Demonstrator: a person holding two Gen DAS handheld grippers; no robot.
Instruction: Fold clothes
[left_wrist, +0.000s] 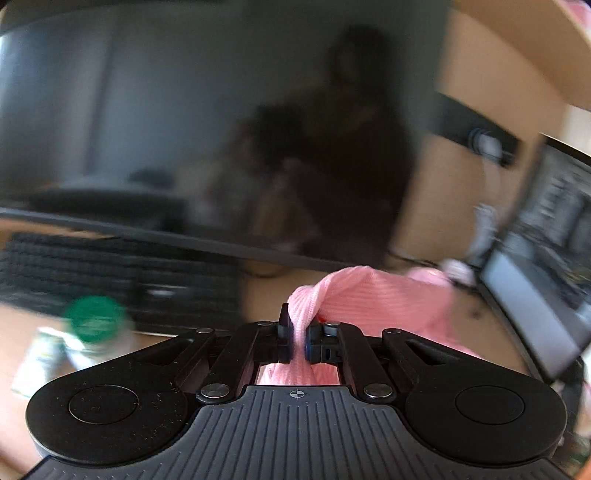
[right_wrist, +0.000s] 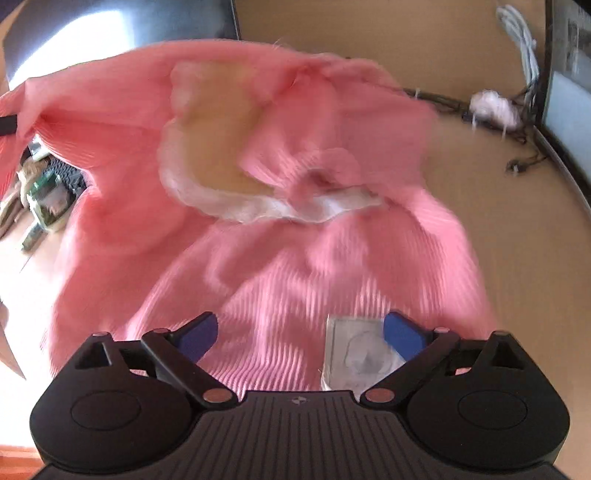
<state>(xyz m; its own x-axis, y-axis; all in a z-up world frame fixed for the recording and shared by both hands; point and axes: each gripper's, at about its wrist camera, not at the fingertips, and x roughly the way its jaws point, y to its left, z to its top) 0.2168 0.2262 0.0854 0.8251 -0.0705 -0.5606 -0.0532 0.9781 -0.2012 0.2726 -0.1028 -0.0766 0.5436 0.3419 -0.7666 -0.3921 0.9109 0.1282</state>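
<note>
While the left hand-held gripper (left_wrist: 298, 338) is pinched tight on a bunched edge of the pink top (right_wrist: 258, 229), the right hand-held gripper (right_wrist: 300, 334) sits wide open over the ribbed fabric, holding nothing. The top's half lifted, half draped on the bench (right_wrist: 480, 184). I'd grab the matching edge near the white label (right_wrist: 354, 354), then pull both taut before laying it flat.

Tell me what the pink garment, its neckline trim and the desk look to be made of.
Pink garment: seemingly a soft ribbed knit, matte; fine parallel ridges run across it and it drapes in loose folds.
Neckline trim: white and fuzzy, perhaps faux fur or fleece; blur leaves it open.
Desk: smooth tan surface, probably wood laminate; no grain is discernible.
</note>
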